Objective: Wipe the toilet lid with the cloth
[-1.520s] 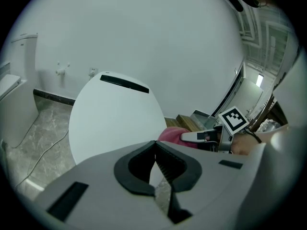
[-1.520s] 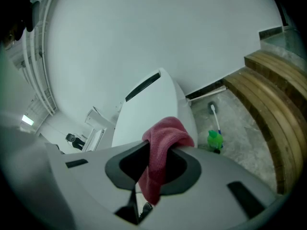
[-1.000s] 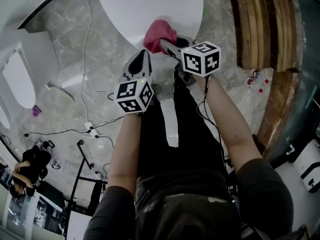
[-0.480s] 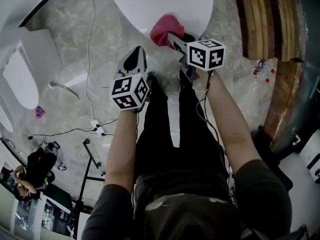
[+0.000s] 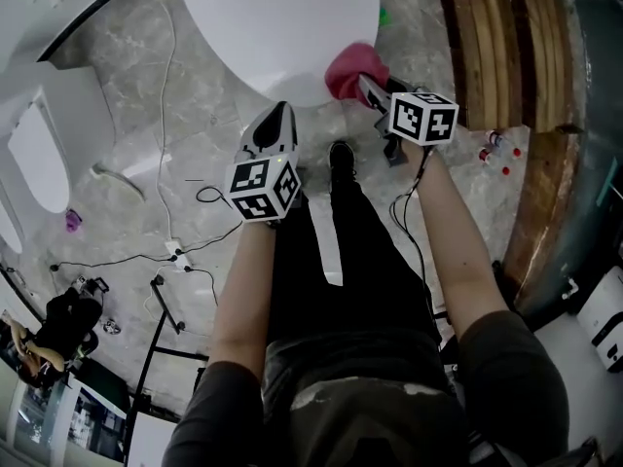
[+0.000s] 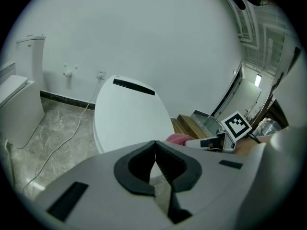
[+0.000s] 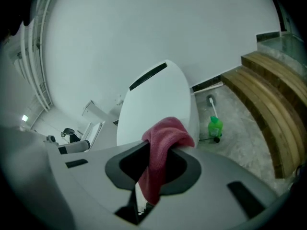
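Note:
The white toilet lid point(image 5: 273, 17) is down and fills the top of the head view. My right gripper point(image 5: 367, 83) is shut on a pink cloth point(image 5: 348, 69) at the lid's near right rim. In the right gripper view the cloth point(image 7: 165, 131) hangs bunched between the jaws of the right gripper point(image 7: 152, 147), in front of the lid point(image 7: 153, 99). My left gripper point(image 5: 276, 113) hovers just short of the lid's near edge. In its own view the left gripper point(image 6: 155, 146) is shut with nothing in it. The lid point(image 6: 127, 116) and cloth point(image 6: 178, 138) lie beyond.
A second toilet point(image 5: 39, 154) stands at the left. Cables point(image 5: 165, 76) and a power strip point(image 5: 177, 253) lie on the marble floor. Wooden steps point(image 5: 496, 37) rise on the right. A green bottle point(image 7: 215, 127) and a brush point(image 7: 211, 104) stand beside the toilet.
My right gripper has carried the cloth to the right along the lid's near edge. The left gripper has stayed shut and has shifted only a little.

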Demonstrator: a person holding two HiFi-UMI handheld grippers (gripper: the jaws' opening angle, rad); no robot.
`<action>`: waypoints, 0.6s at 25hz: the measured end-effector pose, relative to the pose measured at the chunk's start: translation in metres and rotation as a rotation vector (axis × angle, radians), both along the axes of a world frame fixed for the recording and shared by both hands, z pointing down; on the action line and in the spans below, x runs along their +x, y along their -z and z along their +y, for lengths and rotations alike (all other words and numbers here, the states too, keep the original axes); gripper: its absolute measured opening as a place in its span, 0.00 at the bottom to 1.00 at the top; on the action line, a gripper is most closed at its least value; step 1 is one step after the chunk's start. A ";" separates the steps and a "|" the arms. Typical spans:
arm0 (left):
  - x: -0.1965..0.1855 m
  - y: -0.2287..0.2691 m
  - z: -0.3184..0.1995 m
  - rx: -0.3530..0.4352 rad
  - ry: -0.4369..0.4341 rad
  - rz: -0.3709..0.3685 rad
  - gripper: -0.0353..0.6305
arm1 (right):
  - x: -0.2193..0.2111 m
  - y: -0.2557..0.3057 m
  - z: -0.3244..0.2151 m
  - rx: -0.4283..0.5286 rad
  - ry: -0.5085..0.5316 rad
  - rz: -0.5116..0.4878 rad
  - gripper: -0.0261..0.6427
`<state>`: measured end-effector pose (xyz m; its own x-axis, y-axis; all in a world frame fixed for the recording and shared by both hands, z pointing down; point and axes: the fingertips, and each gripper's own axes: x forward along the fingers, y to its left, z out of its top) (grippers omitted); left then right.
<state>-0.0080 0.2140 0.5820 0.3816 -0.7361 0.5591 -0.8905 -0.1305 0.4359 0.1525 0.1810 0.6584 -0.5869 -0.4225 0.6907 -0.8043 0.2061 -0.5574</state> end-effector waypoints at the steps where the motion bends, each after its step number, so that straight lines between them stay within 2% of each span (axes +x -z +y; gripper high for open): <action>1: 0.007 0.004 -0.001 0.007 0.005 -0.002 0.06 | 0.007 0.001 -0.002 0.003 0.010 0.007 0.12; 8: 0.034 0.043 0.005 0.047 0.052 -0.008 0.06 | 0.022 0.037 -0.006 0.042 0.101 -0.019 0.12; 15: 0.043 0.097 0.027 0.073 0.034 0.005 0.06 | -0.001 0.113 0.017 0.108 0.150 -0.108 0.12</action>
